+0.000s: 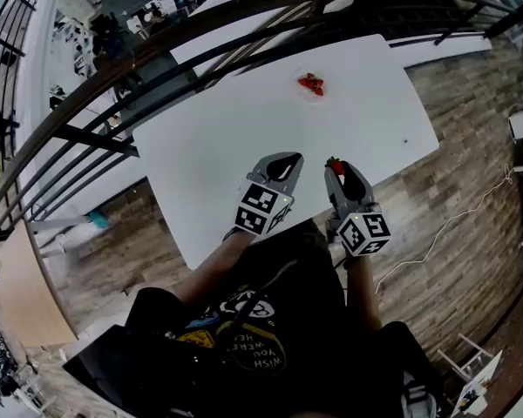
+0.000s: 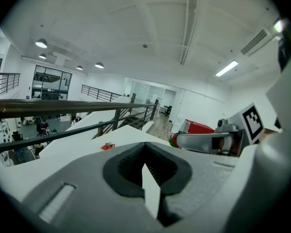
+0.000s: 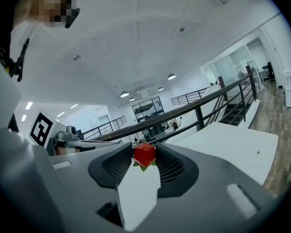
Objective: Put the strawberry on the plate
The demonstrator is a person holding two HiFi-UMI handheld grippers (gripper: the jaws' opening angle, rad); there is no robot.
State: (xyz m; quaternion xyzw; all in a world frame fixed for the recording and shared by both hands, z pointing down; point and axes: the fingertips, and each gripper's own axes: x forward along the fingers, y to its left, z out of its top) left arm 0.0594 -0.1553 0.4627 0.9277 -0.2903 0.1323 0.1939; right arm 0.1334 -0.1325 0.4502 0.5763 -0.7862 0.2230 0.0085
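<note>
- At the near edge of the white table (image 1: 227, 138), both grippers are held side by side, pointing toward the far side.
- The right gripper (image 1: 336, 169) is clamped on the strawberry (image 3: 144, 154).
- The strawberry is pinched at the very tips of the jaws, between the dark ribbed pads, with its green leaves at the lower side in the right gripper view.
- In the head view the strawberry is seen at the front end of the right gripper, over the table's near edge.
- The left gripper (image 2: 145, 147) is closed tip to tip, with nothing between the pads.
- The left gripper is placed just beside the right one, apart from the strawberry.
- A small cluster of red fruit (image 1: 311, 84) is seen on the far part of the table, well apart from both grippers; what it lies on cannot be made out against the white top.
- A dark railing (image 1: 157, 50) is seen beyond the table.
</note>
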